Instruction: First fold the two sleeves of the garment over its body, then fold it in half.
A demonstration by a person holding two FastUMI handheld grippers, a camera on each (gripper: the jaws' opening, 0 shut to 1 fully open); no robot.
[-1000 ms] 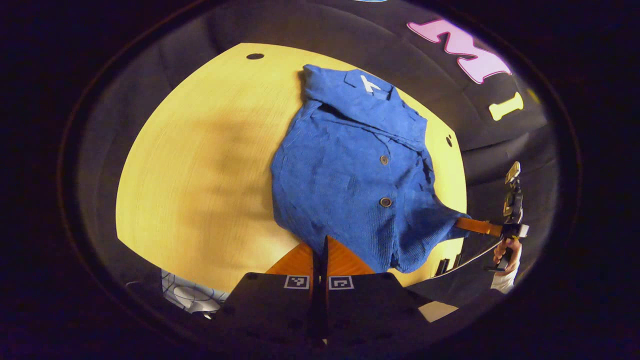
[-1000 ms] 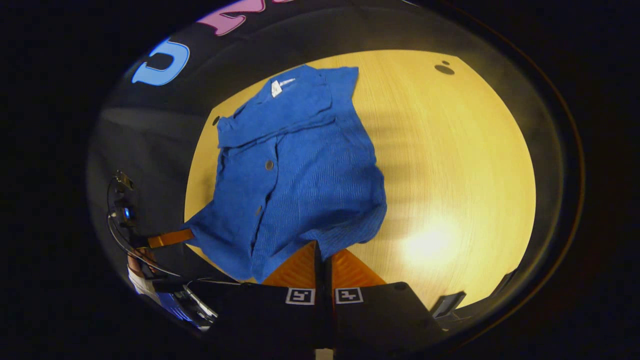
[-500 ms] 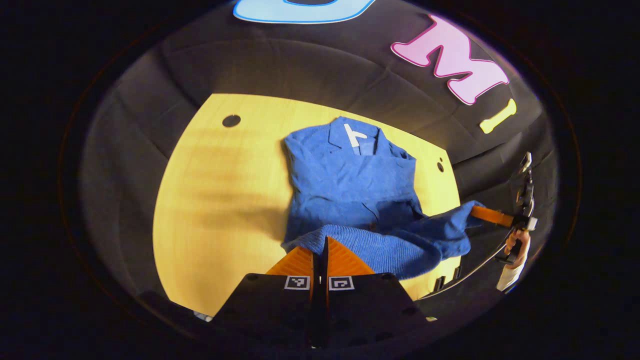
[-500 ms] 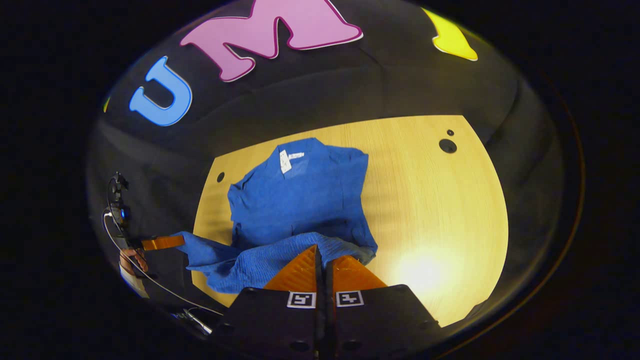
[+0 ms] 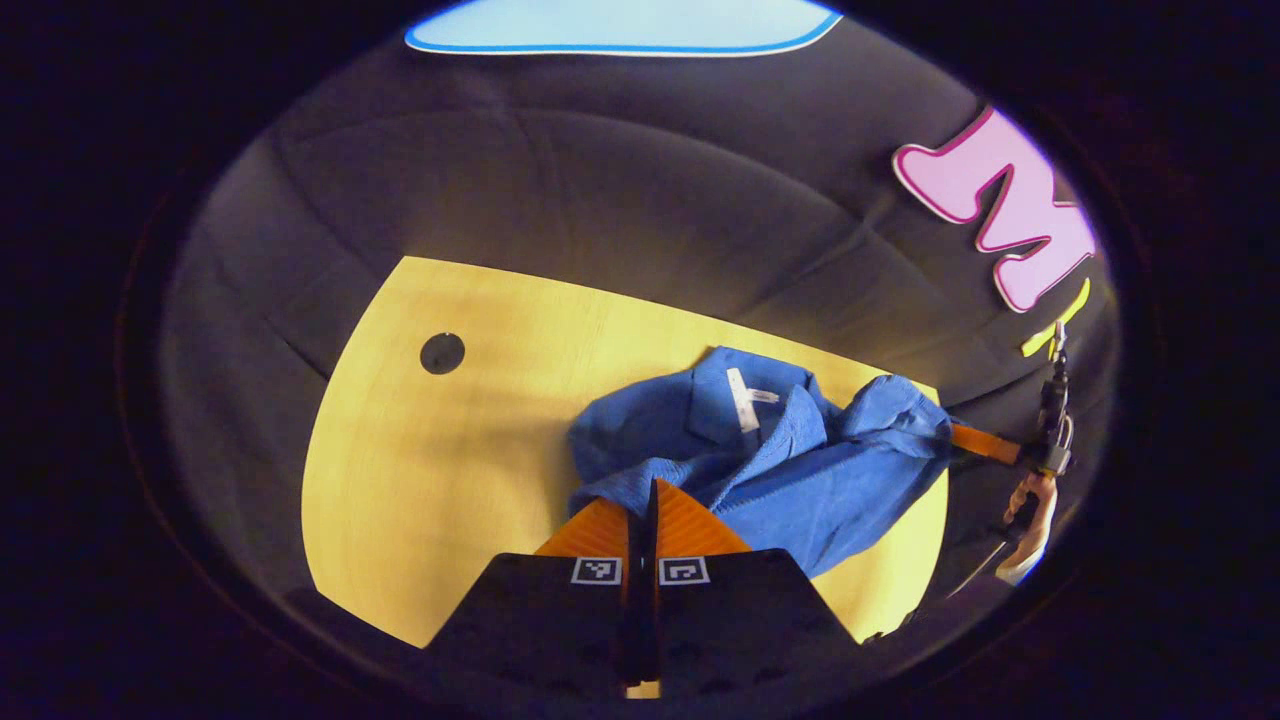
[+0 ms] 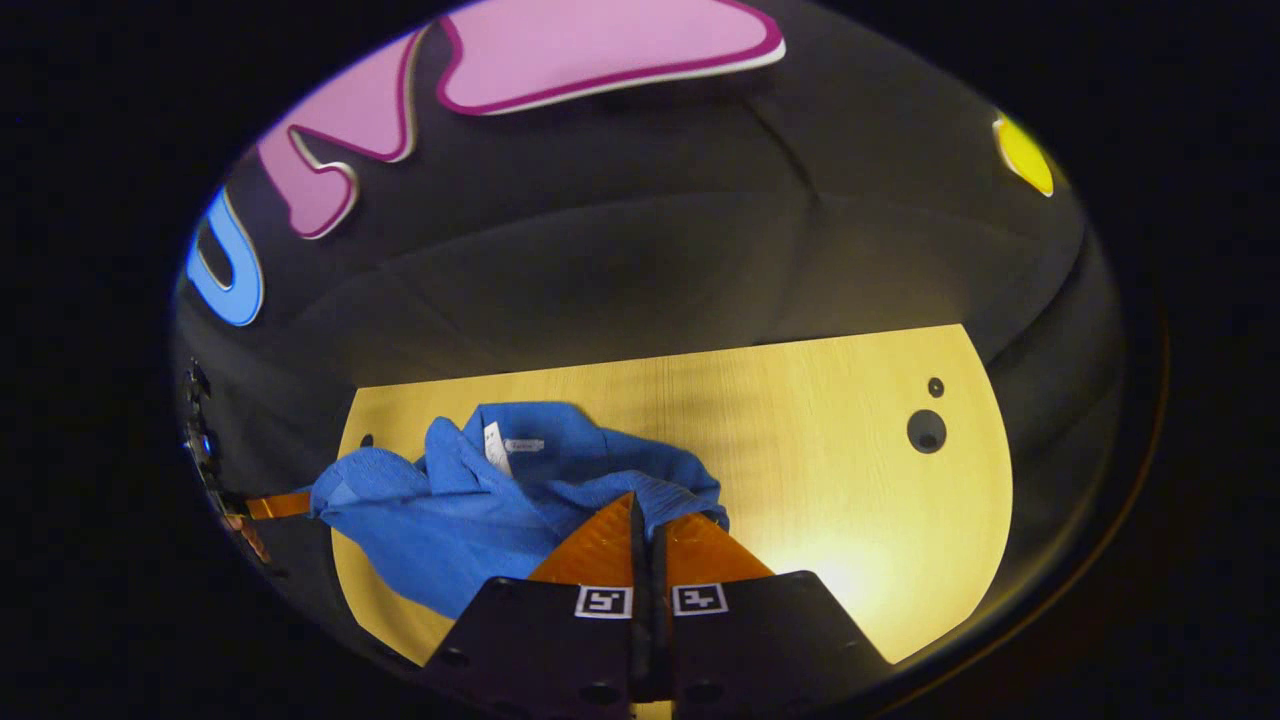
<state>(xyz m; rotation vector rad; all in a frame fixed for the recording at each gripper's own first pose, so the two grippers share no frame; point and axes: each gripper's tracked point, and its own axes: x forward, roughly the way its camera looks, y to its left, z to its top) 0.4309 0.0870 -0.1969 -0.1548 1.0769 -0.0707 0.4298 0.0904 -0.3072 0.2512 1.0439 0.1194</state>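
Blue garment (image 5: 770,470) is pinched at its hem corners by the left gripper (image 5: 640,500) and right gripper (image 6: 640,515), carried over the bench (image 5: 440,450) toward the collar so halves meet.

A solid blue garment (image 5: 800,480) with a fine ribbed weave is seen at the 5 o'clock part of the left gripper view; a white tag (image 5: 741,398) is sewn at its collar. A pale yellow wood-grain table (image 6: 820,440) is marked by a dark round hole (image 6: 926,430) at 3 o'clock in the right gripper view.
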